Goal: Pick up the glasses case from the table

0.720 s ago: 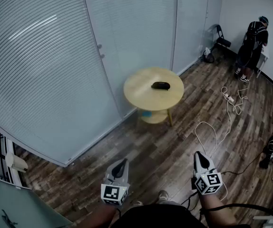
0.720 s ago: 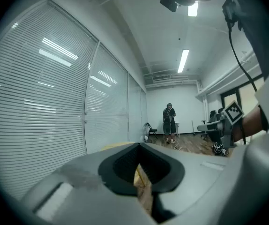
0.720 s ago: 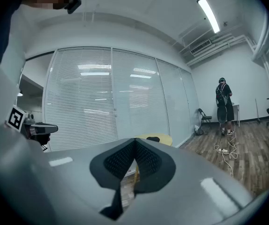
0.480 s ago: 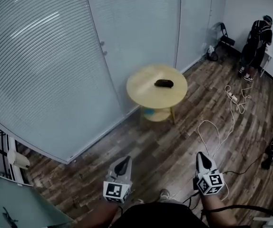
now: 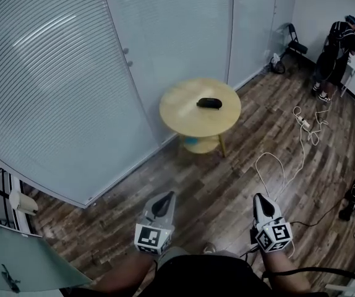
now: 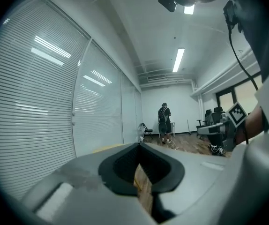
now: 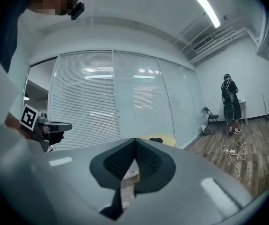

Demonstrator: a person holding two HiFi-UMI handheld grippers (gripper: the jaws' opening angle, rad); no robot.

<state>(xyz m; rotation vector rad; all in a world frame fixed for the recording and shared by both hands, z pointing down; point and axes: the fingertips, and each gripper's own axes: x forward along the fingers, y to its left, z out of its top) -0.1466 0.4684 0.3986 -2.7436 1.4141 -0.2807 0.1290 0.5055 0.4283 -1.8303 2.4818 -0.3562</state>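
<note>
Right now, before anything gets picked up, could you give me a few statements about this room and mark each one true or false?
1. The glasses case lies on the round table. True.
2. The right gripper is holding the glasses case. False: it is shut on nothing, well short of the table.
3. The left gripper has its jaws wide apart. False: its jaws are together, with nothing between them.
4. A person stands at the far end of the room. True.
5. No cables lie on the wooden floor. False: white cables trail across it, right of the table.
</note>
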